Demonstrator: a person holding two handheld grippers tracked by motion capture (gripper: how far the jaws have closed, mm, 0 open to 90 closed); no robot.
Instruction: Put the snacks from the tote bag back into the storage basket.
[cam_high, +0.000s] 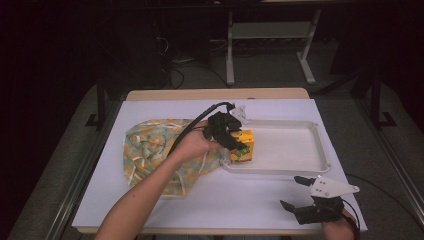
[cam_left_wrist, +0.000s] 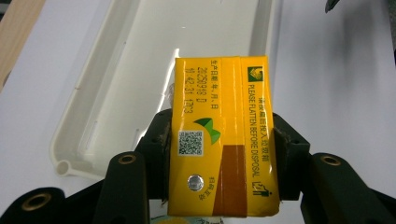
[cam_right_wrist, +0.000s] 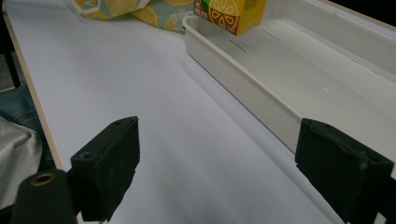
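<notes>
Presently: transfer step, carton into tray.

Item: yellow juice carton (cam_left_wrist: 223, 140), gripped by the left gripper (cam_high: 231, 136), jaws clenched on its two narrow sides. In the high view the carton (cam_high: 242, 145) sits at the left end of the white tray (cam_high: 320, 150), just inside the near-left corner; in the right gripper view it appears lifted off the tray floor, though whether a lower edge touches cannot be told.

Origin, judged: patterned cloth bag (cam_high: 150, 150), lying slack on the bench (cam_high: 240, 205) just left of the tray, its mouth toward the tray rim.

Right gripper (cam_high: 300, 192): jaws released and wide apart, holding nothing, hovering over bare bench near the front edge, on the near side of the tray.

Next move, judged: lower the carton to the tray floor, release, draw the jaws back up clear of the rim.

Edges and room: tray wall close on the carton's left and near sides; tray floor bare to the right, ample space. Bag near the left forearm. Bench open around the right gripper.
</notes>
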